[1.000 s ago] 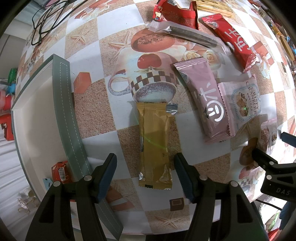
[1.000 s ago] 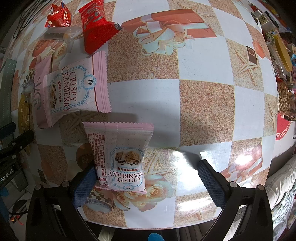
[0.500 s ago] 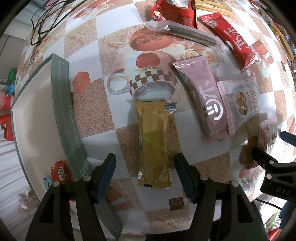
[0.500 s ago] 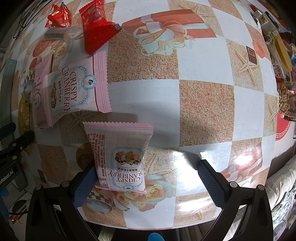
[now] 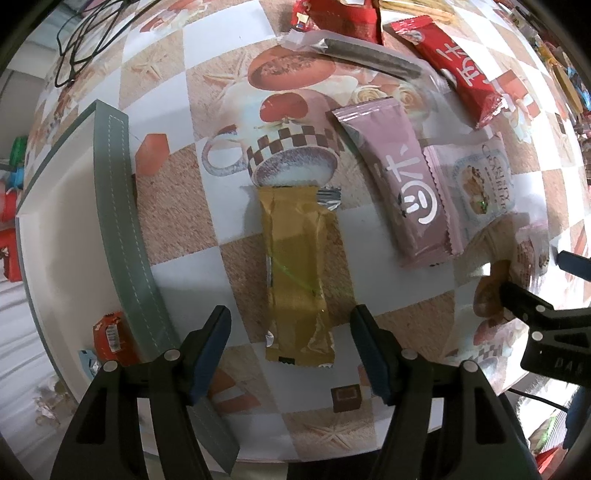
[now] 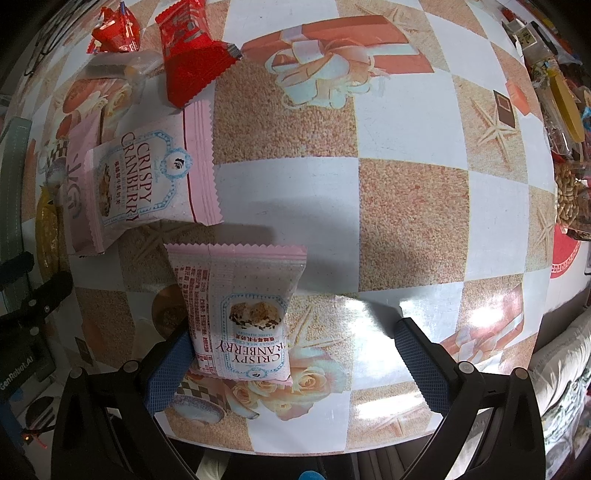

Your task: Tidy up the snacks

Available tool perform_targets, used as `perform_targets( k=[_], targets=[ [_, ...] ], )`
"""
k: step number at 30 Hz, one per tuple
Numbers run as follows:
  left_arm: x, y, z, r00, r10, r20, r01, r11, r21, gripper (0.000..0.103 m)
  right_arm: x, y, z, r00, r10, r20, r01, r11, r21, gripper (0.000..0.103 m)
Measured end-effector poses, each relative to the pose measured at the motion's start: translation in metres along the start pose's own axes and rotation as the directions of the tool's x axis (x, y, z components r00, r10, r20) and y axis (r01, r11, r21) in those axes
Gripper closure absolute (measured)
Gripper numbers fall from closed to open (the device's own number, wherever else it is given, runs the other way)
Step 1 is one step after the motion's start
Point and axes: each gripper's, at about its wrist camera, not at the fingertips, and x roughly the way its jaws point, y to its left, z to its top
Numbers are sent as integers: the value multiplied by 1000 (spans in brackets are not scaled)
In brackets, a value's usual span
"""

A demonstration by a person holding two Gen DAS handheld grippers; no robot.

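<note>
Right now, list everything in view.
Gold bar: 1, gold, between left gripper's fingers.
Mauve bar: 1, dusty pink, right of gold bar.
Cranberry packs: 2, pink-white; one beside mauve bar, one by right gripper.
Red packs: 2, red; one long, one crumpled, far side.
Grey stick: 1, clear wrap, far side.
Box: 1, grey-green, left; small snacks inside.
Table: 1, checked cloth.
Left gripper: open.
Right gripper: open.

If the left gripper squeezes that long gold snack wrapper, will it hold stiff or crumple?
The gold wrapper looks creased and glossy, so it probably crumples and may slip. It lies flat and thin on the table, likely light, between the open left gripper.
</note>
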Motion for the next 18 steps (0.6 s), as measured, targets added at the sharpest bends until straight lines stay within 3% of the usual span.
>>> perform_targets(
  k=[9, 12, 14, 15, 18],
  targets=[
    [3, -4, -9, 1000, -21, -6, 21, 1000, 13, 35, -4, -2, 12, 1000, -4, 4, 4, 1000, 2, 3],
    [4, -4, -15, 999, -48, -8, 48, 999, 6, 44, -12, -1, 11, 999, -1, 36, 1, 1000, 0, 20],
    [3, -7, -18, 998, -66, -10, 66, 998, 10, 54, -23, 3, 16, 997, 2, 74, 0, 1000, -27, 40],
    [3, -8, -19, 998, -68, -9, 69, 998, 15, 60, -25, 4, 17, 997, 5, 82, -2, 999, -36, 58],
    [3, -12, -23, 998, -63, -5, 64, 997, 40, 62, -32, 6, 28, 996, 15, 88, -10, 998, -57, 63]
  ],
)
